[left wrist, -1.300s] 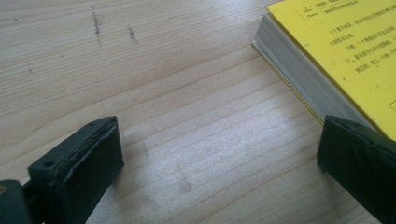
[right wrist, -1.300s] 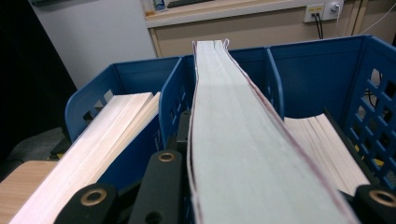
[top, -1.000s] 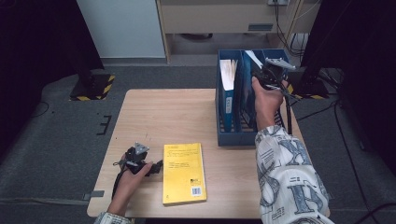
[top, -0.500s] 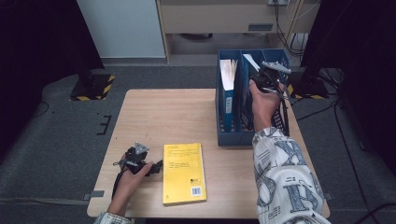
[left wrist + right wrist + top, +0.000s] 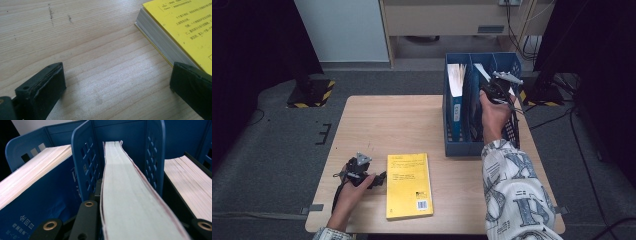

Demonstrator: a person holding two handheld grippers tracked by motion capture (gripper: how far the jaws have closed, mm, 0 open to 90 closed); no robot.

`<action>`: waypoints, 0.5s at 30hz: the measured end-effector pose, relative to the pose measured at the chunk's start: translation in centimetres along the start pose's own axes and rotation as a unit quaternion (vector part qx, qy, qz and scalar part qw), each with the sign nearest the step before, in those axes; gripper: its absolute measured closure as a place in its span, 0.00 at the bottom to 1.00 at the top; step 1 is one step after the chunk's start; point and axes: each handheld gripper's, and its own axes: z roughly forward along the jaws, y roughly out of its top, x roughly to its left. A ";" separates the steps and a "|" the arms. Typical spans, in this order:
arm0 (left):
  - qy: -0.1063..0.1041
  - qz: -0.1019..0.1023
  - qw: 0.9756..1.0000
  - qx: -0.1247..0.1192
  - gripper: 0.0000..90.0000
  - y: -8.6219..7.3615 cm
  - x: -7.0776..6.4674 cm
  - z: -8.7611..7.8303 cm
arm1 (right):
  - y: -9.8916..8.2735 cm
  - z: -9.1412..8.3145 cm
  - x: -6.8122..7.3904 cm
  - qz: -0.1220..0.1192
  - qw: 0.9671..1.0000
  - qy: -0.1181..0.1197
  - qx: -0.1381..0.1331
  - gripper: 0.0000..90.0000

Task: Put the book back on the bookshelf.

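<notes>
Over the blue rack, right hand angles downward.

I see a yellow book with black print, a blue file rack, and my black-and-white patterned sleeve.

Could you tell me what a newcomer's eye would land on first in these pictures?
Probably the bright yellow book lying flat at the table's near edge, beside the open left gripper. Next, the blue file rack at the far right, where the right gripper holds a book upright in its middle slot.
</notes>
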 end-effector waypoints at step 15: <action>-0.001 0.000 1.000 0.000 0.00 0.0 0.0 0.0 | 0.2 0.3 -0.6 0.011 1.000 -0.007 -0.009 0.82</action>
